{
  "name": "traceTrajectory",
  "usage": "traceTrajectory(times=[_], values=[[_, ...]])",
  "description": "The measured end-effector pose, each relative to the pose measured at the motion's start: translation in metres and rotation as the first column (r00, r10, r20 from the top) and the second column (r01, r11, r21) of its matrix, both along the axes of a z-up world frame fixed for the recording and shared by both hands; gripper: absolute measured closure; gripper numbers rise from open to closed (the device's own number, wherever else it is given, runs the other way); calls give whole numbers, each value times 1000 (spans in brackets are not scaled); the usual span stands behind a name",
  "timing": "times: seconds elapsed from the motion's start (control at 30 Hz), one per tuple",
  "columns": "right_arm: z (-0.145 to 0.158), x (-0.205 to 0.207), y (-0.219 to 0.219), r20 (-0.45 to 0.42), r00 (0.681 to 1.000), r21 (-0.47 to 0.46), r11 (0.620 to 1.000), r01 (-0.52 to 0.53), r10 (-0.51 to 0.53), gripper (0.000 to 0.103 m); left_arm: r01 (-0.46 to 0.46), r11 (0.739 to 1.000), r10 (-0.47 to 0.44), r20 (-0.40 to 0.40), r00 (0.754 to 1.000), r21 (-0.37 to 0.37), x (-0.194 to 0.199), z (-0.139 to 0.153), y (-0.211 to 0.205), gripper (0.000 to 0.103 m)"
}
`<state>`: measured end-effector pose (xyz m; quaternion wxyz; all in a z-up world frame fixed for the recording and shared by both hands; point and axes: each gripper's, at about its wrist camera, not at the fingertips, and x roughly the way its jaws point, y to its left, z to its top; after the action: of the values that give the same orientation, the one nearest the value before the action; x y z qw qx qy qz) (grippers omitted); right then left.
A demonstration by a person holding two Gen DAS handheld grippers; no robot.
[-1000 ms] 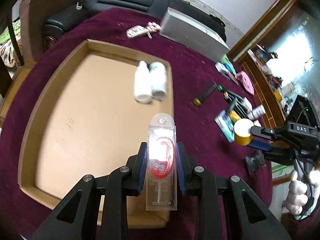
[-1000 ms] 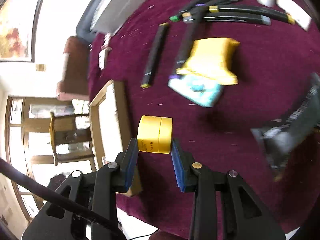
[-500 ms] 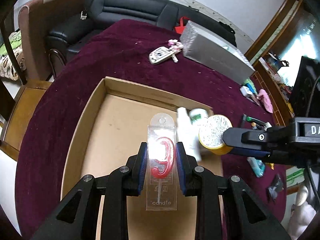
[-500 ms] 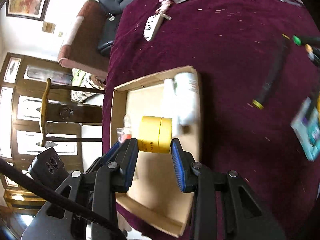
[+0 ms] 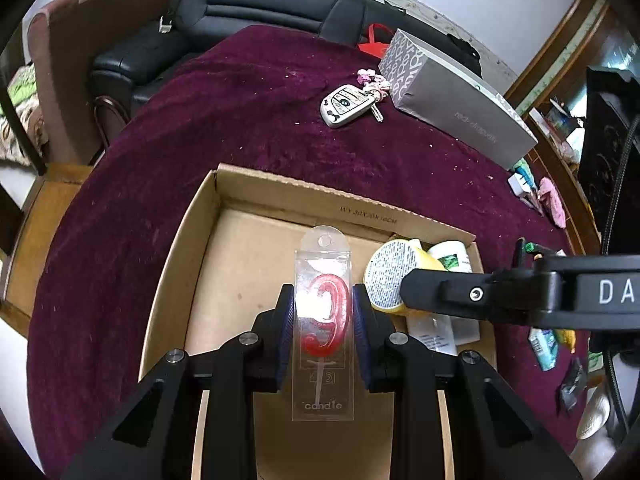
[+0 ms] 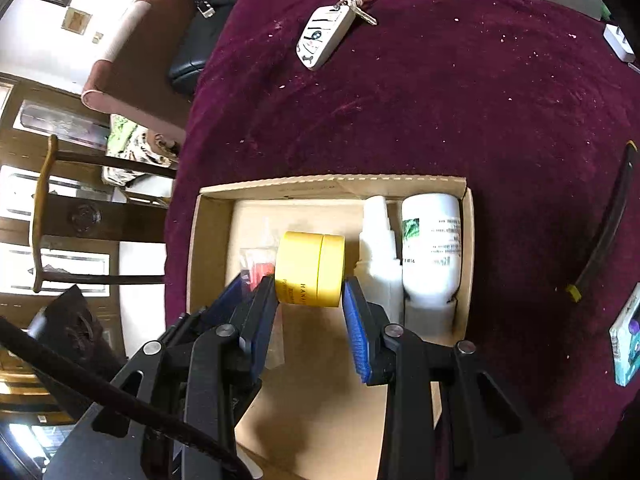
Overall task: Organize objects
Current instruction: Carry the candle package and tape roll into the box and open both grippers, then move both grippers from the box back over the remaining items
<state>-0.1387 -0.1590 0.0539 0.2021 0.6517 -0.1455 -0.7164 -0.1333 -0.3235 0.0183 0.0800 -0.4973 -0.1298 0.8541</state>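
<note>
While both of your hands hang over the cardboard box (image 5: 188, 240) on the tabletop (image 5: 248, 120), each tool carries one item. Your left tool (image 5: 323, 332) is closed on a clear candle packet (image 5: 323, 320): its blue pads press the packet's two long edges, and the packet stands upright between them with its hang-hole end pointing away from you. Inside it is a red number candle; the word "candle" is printed near the lower end. Your right tool (image 6: 310, 312) grips a yellow jar (image 6: 310, 268), which lies on its side between the pads, lid toward the right pad. In the left wrist view the same jar (image 5: 390, 276) shows its labelled base and sits just right of the packet, held by the black finger (image 5: 480, 294) of the right tool that reaches in from the right.

Both held items are above the box floor; whether either touches it cannot be told. Two white bottles already lie side by side against the right wall of the box: a slim one (image 6: 378, 248) and a wider one with a green label (image 6: 432, 248). The jar is just left of the slim bottle.

Outside the box, on the maroon cloth, a car key (image 5: 346, 106) with a pink charm lies beside a long grey box (image 5: 452, 100). A black sofa (image 5: 256, 4) stands beyond the tabletop.
</note>
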Motion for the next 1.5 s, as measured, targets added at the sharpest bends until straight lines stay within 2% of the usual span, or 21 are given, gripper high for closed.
traceTrajectory(times=[0.43,0.6,0.67,0.7,0.8,0.87,1.07,1.23,1.33,1.43,1.5], values=[[-9,-9,-8,15,1000,14,1000,2,-2,71,-21,1000,21,10,1000,19,-8,-10,-6,79],[-10,-12,-7,15,1000,2,1000,3,-3,71,-34,998,33,21,999,47,-8,-10,-9,78],[-11,-11,-7,21,1000,-8,1000,4,-4,70,-43,996,41,34,999,81,-7,-10,-13,76],[-11,-11,-5,23,1000,-18,1000,7,-6,69,-52,992,47,44,998,115,-6,-11,-16,71],[-4,-8,-1,14,1000,-38,999,10,-10,63,-89,973,75,70,995,211,-1,-9,-27,68],[3,-6,3,-4,1000,-43,999,10,-11,52,-104,963,86,81,993,247,4,-5,-32,68],[26,9,34,-15,999,-118,993,30,-32,51,-117,924,98,70,993,363,31,27,-41,68],[55,32,86,-86,995,-136,990,41,-53,51,-76,899,77,14,997,431,65,64,-18,62],[79,47,130,-177,980,-111,991,74,-93,51,-36,894,42,-4,999,447,78,77,9,62],[104,63,178,-273,950,-90,987,132,-152,51,13,891,-10,-10,1000,455,91,85,49,62],[129,78,210,-373,910,-55,984,171,-179,51,42,881,-45,-5,999,472,96,86,77,62]])
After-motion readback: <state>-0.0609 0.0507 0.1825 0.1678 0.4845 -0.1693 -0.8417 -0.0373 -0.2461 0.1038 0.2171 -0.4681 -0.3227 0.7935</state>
